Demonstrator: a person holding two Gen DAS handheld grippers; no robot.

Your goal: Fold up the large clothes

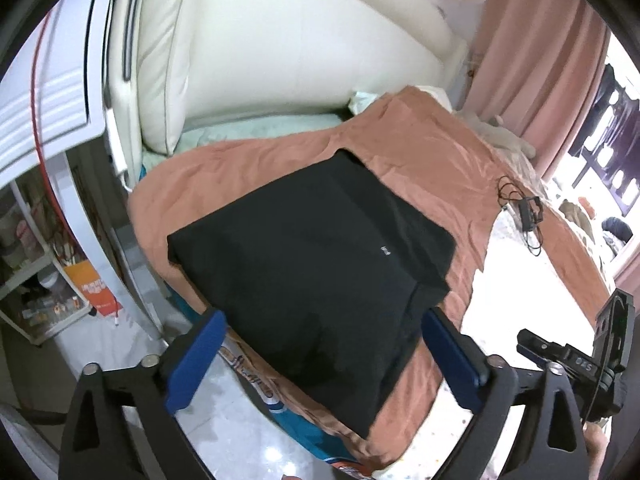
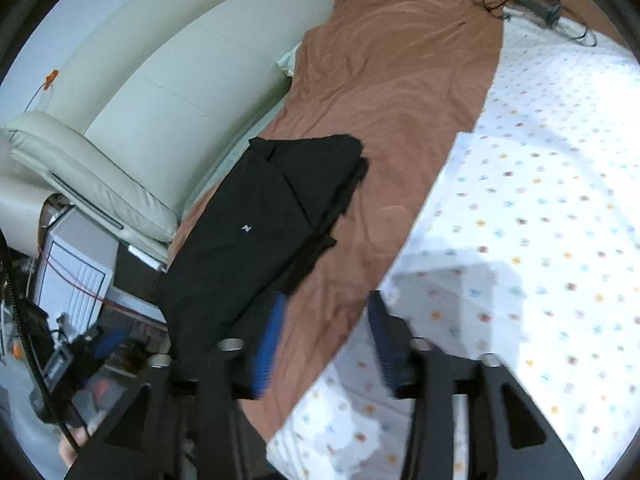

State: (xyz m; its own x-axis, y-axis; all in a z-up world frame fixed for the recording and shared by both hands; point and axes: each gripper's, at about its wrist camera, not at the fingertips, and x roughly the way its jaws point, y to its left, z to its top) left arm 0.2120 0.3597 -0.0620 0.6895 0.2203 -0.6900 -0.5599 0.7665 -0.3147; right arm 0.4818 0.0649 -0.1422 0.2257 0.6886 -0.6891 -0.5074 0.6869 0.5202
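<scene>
Fingers first. Left gripper (image 1: 324, 350): two blue-padded fingers (image 1: 196, 360) on black angular arms, spread wide with nothing pinched. The near end of the folded garment shows in the gap between the pads, but neither pad presses on it. Right gripper (image 2: 324, 344): blue ribbed fingers (image 2: 268, 348), motion-blurred, parted and holding nothing; only blanket and sheet lie between them.

Folded black garment (image 1: 304, 264), matte knit with a small white logo on its top face, lies as a rough rectangle with several layers stacked at one edge. It rests flat on a terracotta-brown blanket (image 1: 256, 168), soft and lightly rippled, spread along one side of the bed. In the right wrist view the garment (image 2: 256, 232) lies left of and beyond the right fingers, clear of them, with its near end just beside the left pad.

Next to the blanket: white bedsheet with small coloured dot print (image 2: 540, 220), smooth, brightly lit.

Further off on the blanket: a small black device with looped black cable (image 1: 528, 208), well apart from the garment.

Far end: cream padded leather-look headboard (image 1: 280, 40), curved panels with piped seams. Pink curtain (image 1: 532, 60) hangs to the right in soft vertical folds. A white panelled cabinet (image 1: 52, 92) stands at the left beside the bed.
</scene>
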